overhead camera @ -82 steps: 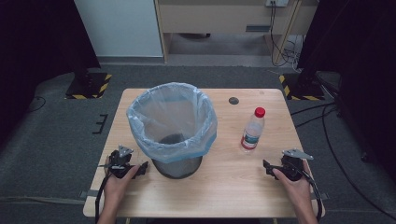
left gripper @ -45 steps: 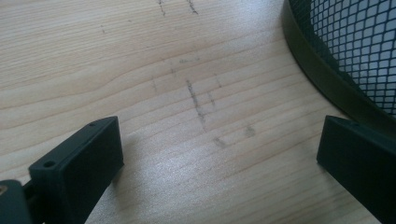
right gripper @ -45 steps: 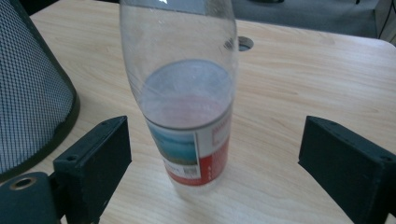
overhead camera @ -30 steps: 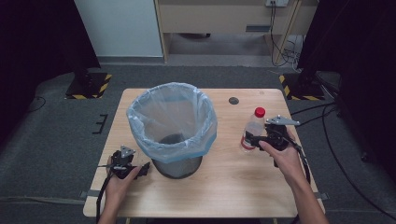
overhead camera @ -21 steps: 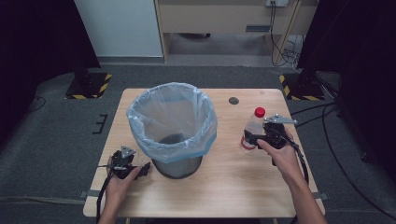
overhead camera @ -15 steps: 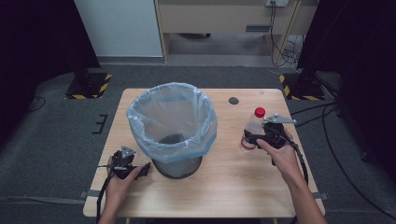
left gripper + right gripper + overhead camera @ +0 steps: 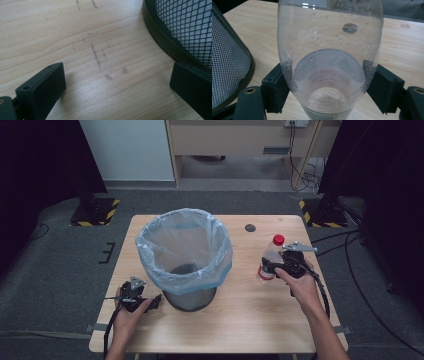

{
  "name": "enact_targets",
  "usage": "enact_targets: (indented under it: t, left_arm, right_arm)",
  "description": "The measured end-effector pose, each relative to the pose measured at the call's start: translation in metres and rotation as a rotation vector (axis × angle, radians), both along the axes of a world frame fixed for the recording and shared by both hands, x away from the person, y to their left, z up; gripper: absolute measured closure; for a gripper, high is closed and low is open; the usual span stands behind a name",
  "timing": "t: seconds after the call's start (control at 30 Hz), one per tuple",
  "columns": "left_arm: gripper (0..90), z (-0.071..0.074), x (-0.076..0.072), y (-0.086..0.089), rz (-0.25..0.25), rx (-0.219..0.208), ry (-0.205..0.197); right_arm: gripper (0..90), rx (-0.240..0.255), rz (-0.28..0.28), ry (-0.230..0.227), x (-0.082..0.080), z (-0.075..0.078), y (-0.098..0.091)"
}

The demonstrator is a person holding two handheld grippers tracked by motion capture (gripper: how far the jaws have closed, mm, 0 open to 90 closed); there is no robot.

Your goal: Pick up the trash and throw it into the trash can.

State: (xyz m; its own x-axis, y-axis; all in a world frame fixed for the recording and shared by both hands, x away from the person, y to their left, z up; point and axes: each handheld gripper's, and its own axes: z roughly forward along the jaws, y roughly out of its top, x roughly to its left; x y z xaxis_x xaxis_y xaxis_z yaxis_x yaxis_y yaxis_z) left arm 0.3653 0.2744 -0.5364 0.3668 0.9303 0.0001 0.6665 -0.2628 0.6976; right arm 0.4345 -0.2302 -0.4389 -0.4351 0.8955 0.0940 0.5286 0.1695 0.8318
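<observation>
— High view first: what stands on the desk (image 7: pixel 240 320)?

— A black mesh bin (image 7: pixel 190 295) lined with a pale blue bag (image 7: pixel 184 251), left of centre. To its right, well apart from it, stands a clear plastic bottle (image 7: pixel 269 260) with a red cap (image 7: pixel 278 239). A small dark disc (image 7: pixel 250 227) lies near the far edge.

— And the right gripper (image 7: pixel 276 266)?

— It is at the bottle, held by the right hand (image 7: pixel 300 282). In the right gripper view the bottle (image 7: pixel 329 57) sits between the two black jaws, both pressed against its sides, so the gripper is clamped on it. The bottle looks tilted toward the camera. Whether its base is touching the desk, I cannot tell.

— The left gripper (image 7: pixel 156 301)?

— It rests low at the near left of the desk, just beside the bin's base, in the left hand (image 7: pixel 131 312). In the left gripper view its jaws stand wide apart with bare wood between them, and the bin's mesh wall (image 7: pixel 185 27) curves past at the upper right.

— Is anything in the bin?

— From above, the bag is open and the dark bottom shows through; I cannot make out any contents.
</observation>
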Motion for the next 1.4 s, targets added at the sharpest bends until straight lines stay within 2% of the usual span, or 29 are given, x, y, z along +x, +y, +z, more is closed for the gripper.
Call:
enact_targets:
  t: [0.33, 0.6, 0.73, 0.93, 1.0, 1.23, 1.4]
  left_arm:
    - [0.0, 0.0, 0.0, -0.001, -0.004, 0.0, 0.0]
    - [0.0, 0.0, 0.0, -0.001, -0.006, -0.001, 0.0]
    - [0.0, 0.0, 0.0, -0.002, -0.004, -0.003, -0.001]
    - [0.0, 0.0, -0.001, -0.002, -0.004, -0.003, -0.002]
    - [0.0, 0.0, -0.001, -0.003, -0.004, -0.003, -0.002]
    - [0.0, 0.0, 0.0, -0.003, -0.006, -0.003, -0.001]
    - [0.0, 0.0, -0.001, -0.003, -0.007, -0.002, -0.001]
  right_arm:
    - [27.2, -0.013, 0.021, -0.016, 0.001, -0.001, 0.004]
    - [27.5, 0.002, 0.028, -0.031, -0.003, -0.001, 0.003]
    - [27.6, 0.024, 0.027, -0.038, -0.005, 0.003, 0.0]
    - [27.6, 0.05, 0.038, -0.061, -0.012, 0.022, -0.005]
    - [27.6, 0.042, 0.044, -0.061, -0.014, 0.03, -0.006]
    - [27.7, 0.062, 0.073, -0.079, -0.02, 0.063, -0.011]
    - [27.8, 0.053, 0.091, -0.101, -0.024, 0.087, -0.011]
